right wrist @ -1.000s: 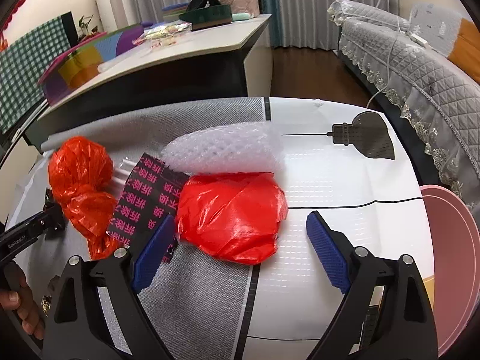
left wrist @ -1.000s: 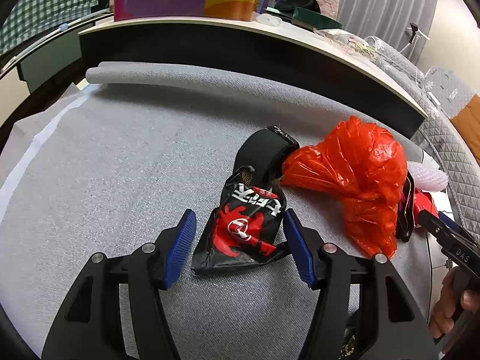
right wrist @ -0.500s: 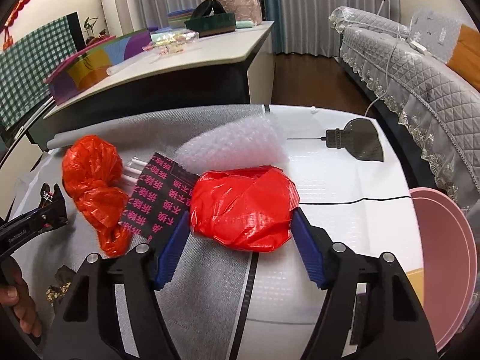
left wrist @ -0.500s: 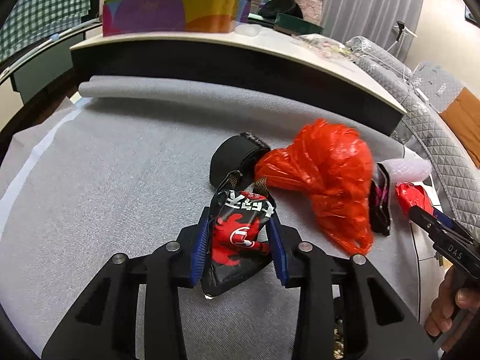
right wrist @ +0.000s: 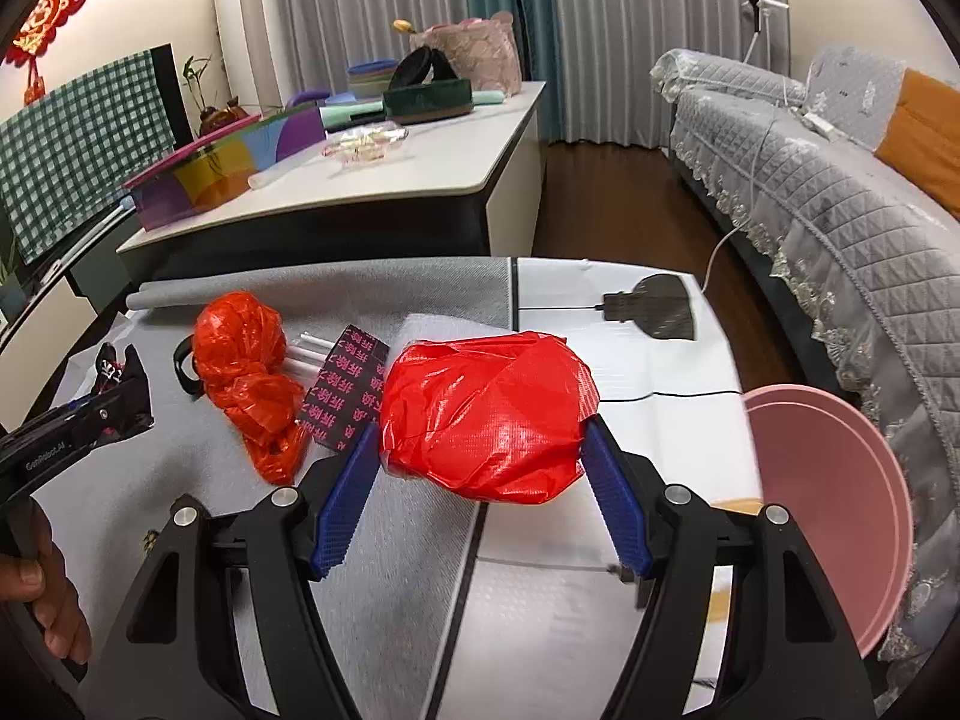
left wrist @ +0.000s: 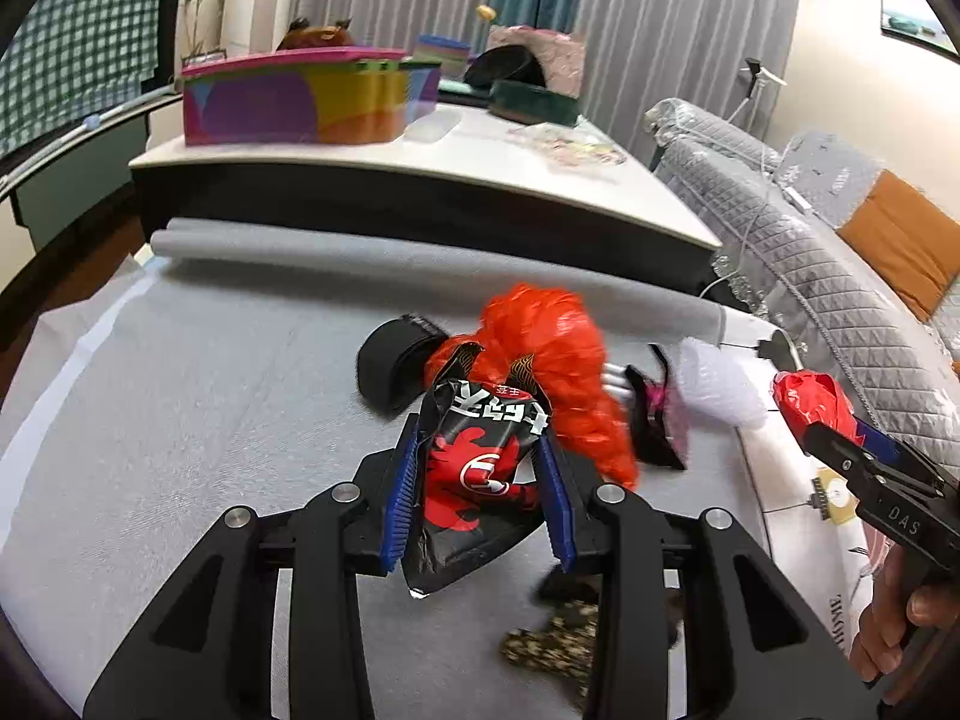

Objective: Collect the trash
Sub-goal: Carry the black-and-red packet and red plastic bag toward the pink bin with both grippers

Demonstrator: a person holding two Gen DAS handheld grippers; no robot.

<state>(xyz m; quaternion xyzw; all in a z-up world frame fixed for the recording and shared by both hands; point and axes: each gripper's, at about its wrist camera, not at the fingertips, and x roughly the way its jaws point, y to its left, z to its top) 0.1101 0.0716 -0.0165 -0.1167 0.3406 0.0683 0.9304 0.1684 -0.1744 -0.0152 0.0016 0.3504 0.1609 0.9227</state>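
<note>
While both hands hold their loads clear of the grey woven cloth (left wrist: 180,396) covering the desk, the left claw (left wrist: 480,498) has its blue ribbed pads pressed against the two sides of a glossy black-and-red snack wrapper (left wrist: 480,468) with white lettering; the crinkled foil stands upright between the fingers, its lower corner hanging below them. The right claw (right wrist: 483,480) is closed partway on a puffy, crumpled bright red plastic bag (right wrist: 486,414), one pad at each flank, the bag bulging out above the fingers.

Behind the wrapper in the left wrist view lie a twisted orange-red plastic bag (left wrist: 552,348), blurred, and a black band rolled into a ring (left wrist: 390,360) just left of it. In the right wrist view a flat black packet printed with pink characters (right wrist: 348,390) lies between the twisted bag and the held one, with thin white sticks (right wrist: 312,348) poking out from under it. A sheet of white bubble wrap (left wrist: 714,384) shows beyond the packet. A smooth pink round basin (right wrist: 834,492) sits at the right edge of the desk, near the right claw. Something speckled and brown (left wrist: 558,642) lies on the cloth under the left claw.
</note>
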